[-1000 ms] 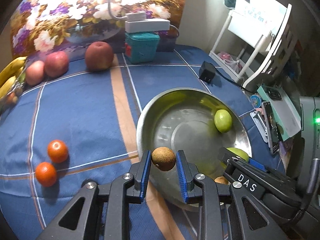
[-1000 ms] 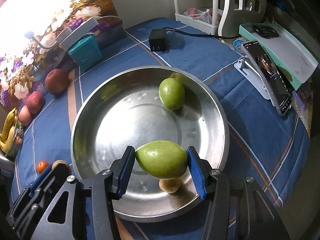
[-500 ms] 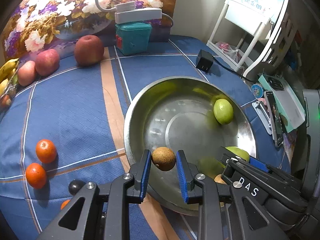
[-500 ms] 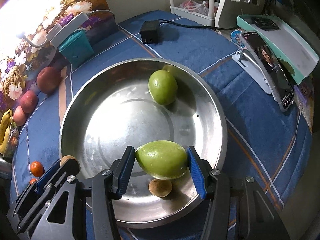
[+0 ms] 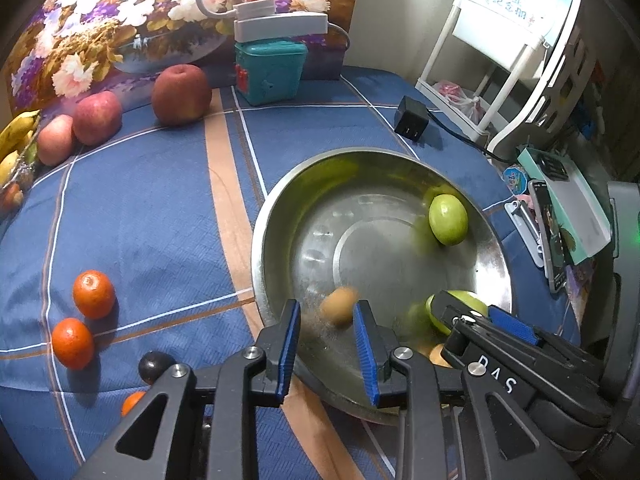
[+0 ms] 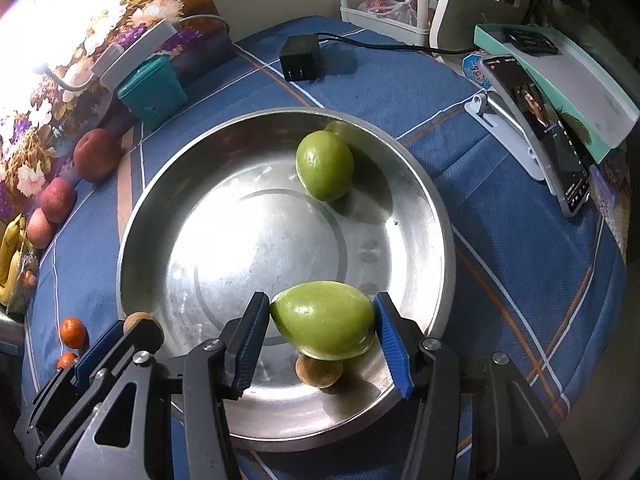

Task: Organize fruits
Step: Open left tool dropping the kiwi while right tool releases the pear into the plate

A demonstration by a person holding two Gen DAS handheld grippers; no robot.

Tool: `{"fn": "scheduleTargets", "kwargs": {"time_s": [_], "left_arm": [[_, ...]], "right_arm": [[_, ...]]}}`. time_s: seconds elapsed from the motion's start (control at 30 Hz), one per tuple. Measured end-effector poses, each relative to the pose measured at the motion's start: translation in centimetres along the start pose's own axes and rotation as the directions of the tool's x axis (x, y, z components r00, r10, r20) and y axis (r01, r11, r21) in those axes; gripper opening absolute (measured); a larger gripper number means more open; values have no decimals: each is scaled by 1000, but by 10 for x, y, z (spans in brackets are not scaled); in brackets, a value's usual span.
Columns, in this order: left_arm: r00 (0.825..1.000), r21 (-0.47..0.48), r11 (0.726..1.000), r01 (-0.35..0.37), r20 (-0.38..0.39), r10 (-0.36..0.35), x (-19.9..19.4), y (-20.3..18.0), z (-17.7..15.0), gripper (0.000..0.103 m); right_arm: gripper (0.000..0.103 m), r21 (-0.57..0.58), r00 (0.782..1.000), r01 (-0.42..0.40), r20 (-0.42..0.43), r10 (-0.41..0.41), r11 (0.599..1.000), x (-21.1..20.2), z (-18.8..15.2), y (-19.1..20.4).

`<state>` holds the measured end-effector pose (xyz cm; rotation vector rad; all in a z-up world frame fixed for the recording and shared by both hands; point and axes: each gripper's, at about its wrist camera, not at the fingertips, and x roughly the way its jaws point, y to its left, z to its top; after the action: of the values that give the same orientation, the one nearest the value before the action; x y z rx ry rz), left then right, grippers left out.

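A steel bowl (image 5: 276, 200) (image 6: 420, 184) sits on the blue cloth. One green fruit (image 5: 448, 219) (image 6: 325, 171) lies at its far side and a small brown fruit (image 6: 319, 372) lies at its near side. My left gripper (image 5: 326, 326) is open over the bowl's near rim; a brown kiwi (image 5: 338, 306), blurred, is loose between its fingers. It also shows at that gripper's tip in the right wrist view (image 6: 138, 322). My right gripper (image 6: 322, 326) is shut on a green mango (image 6: 324, 320) (image 5: 460, 300) just above the bowl.
Oranges (image 5: 94, 294) (image 5: 73, 343), a dark fruit (image 5: 154, 366), apples (image 5: 181, 95) (image 5: 97, 117) and bananas (image 5: 16, 136) lie on the cloth at left. A teal box (image 5: 270, 70), a charger (image 5: 411, 119), a phone on a stand (image 6: 540, 128) and a white rack (image 5: 500, 48) stand behind and right.
My left gripper's fingers have spread apart and let go of the kiwi, which is now blurred in the gap. The right gripper still holds the mango over the bowl.
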<state>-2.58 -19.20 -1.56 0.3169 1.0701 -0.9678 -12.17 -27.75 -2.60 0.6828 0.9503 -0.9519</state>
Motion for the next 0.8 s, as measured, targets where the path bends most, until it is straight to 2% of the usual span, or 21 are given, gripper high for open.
{"fn": "scheduleTargets", "kwargs": {"time_s": [0.2, 0.27, 0.37, 0.47, 0.53, 0.8], "left_arm": [[1000, -24, 1000, -4, 3, 4, -6, 6, -1, 44], [1000, -41, 999, -8, 5, 9, -9, 11, -1, 52], [1000, -70, 997, -16, 10, 17, -13, 19, -1, 66], [1000, -104, 994, -25, 15, 26, -19, 30, 0, 75], [999, -124, 991, -45, 15, 47, -21, 38, -1, 77], [995, -237, 966, -100, 2, 103, -28, 77, -10, 81]], "right_arm": [[63, -3, 1000, 6, 24, -6, 1000, -6, 0, -1], [64, -6, 1000, 5, 31, -5, 1000, -8, 0, -2], [72, -11, 999, 14, 47, -13, 1000, -11, -1, -2], [75, -16, 998, 13, 55, -13, 1000, -13, -2, -2], [81, -27, 998, 13, 55, -11, 1000, -13, -4, -1], [81, -75, 999, 11, 48, -7, 997, -14, -7, 10]]}}
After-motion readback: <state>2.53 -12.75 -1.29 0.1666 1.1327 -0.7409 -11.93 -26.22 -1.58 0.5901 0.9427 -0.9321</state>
